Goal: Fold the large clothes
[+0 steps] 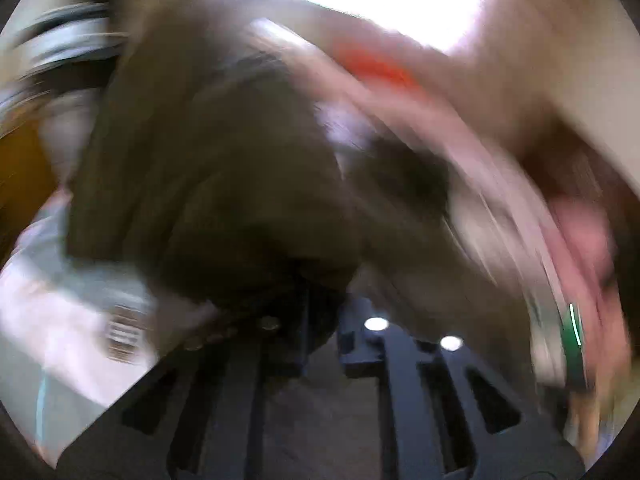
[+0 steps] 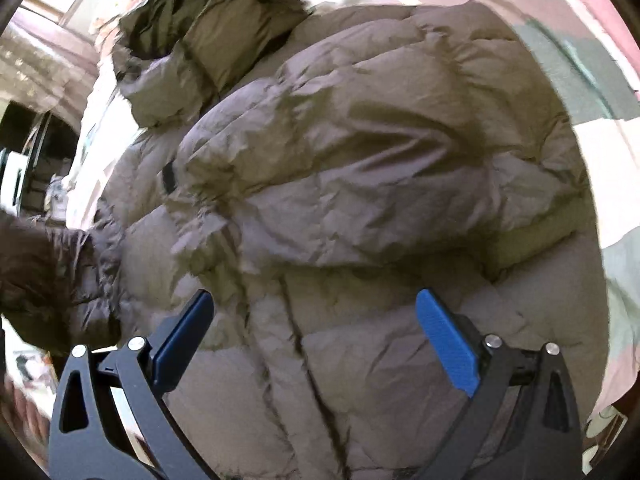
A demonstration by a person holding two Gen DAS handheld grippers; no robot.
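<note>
Across the left wrist view, all blur, the left gripper [image 1: 320, 312] pinches a bunch of brown jacket [image 1: 208, 160]; below the right wrist camera, the right gripper [image 2: 316, 320] hangs wide over the jacket [image 2: 360, 160] spread on a bed [image 2: 600, 152]: slick padding may slip free
</note>
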